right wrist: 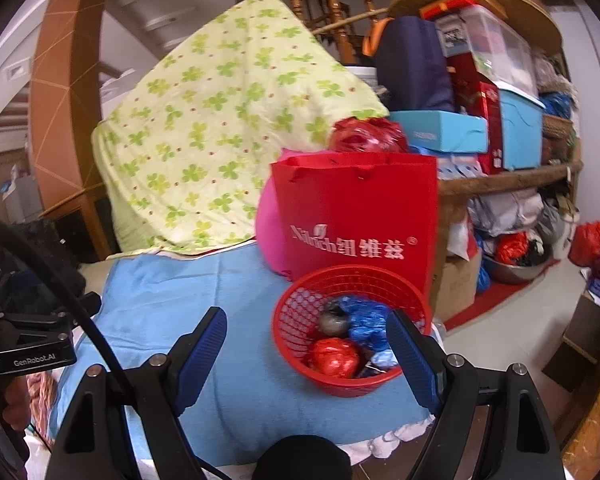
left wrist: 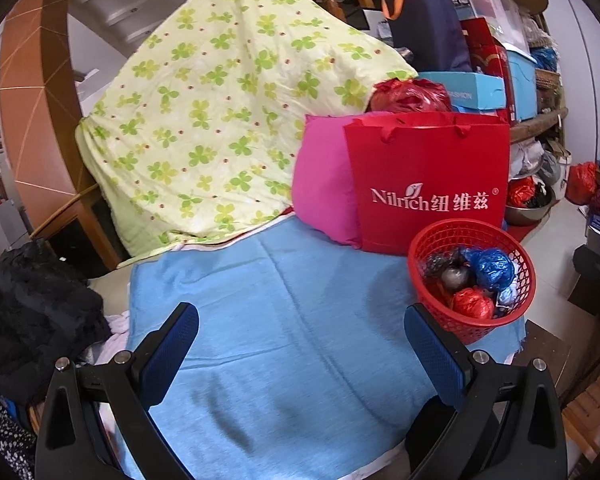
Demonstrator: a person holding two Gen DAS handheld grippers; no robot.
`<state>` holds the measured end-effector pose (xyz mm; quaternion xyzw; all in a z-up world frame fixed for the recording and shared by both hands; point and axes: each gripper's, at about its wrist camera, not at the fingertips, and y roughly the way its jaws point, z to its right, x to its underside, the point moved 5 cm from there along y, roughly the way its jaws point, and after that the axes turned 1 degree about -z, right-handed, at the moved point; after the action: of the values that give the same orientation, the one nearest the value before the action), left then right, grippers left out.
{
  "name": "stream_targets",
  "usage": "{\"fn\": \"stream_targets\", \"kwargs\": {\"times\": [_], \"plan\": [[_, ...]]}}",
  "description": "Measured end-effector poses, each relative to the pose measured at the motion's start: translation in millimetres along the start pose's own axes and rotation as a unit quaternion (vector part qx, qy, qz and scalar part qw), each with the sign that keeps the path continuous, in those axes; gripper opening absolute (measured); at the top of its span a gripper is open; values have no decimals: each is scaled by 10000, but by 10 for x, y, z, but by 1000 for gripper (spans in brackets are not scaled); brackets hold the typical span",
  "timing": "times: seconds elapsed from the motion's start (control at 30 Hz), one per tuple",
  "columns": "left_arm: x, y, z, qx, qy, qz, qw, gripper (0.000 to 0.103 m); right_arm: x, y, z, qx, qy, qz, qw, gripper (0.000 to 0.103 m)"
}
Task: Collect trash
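A red plastic basket (left wrist: 432, 246) (right wrist: 300, 304) stands on a light blue cloth (left wrist: 280, 320) (right wrist: 172, 300) near its right edge. It holds crumpled trash balls: a blue one (left wrist: 490, 266) (right wrist: 364, 318), a red one (left wrist: 472, 304) (right wrist: 335, 357) and a grey one (left wrist: 458, 278) (right wrist: 334, 320). My left gripper (left wrist: 302, 324) is open and empty above the cloth, left of the basket. My right gripper (right wrist: 306, 330) is open and empty, with the basket between and just beyond its fingers.
A red Nilrich paper bag (left wrist: 428, 180) (right wrist: 360, 216) and a pink cushion (left wrist: 324, 188) stand behind the basket. A green clover quilt (left wrist: 204, 112) (right wrist: 212, 136) is piled behind. Stacked boxes and bags (left wrist: 480, 60) fill shelves at right. Dark clothing (left wrist: 32, 308) lies left.
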<state>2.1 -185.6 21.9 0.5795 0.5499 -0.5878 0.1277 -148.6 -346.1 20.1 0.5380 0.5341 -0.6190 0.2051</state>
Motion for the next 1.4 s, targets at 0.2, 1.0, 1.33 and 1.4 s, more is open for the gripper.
{"fn": "stream_targets", "kwargs": {"times": [0.2, 1.0, 1.33, 1.4], "plan": [[-85, 356, 340, 258, 239, -231, 9991, 102, 14, 205, 373, 208, 365, -138, 9990, 84], [-232, 1143, 647, 194, 642, -665, 9955, 102, 7, 1164, 560, 103, 369, -467, 9982, 84], [-263, 1237, 609, 203, 583, -702, 9956, 102, -11, 1297, 492, 15, 309, -561, 9979, 84], [-254, 1252, 597, 202, 573, -721, 9955, 102, -12, 1314, 472, 14, 282, -569, 9980, 84]]}}
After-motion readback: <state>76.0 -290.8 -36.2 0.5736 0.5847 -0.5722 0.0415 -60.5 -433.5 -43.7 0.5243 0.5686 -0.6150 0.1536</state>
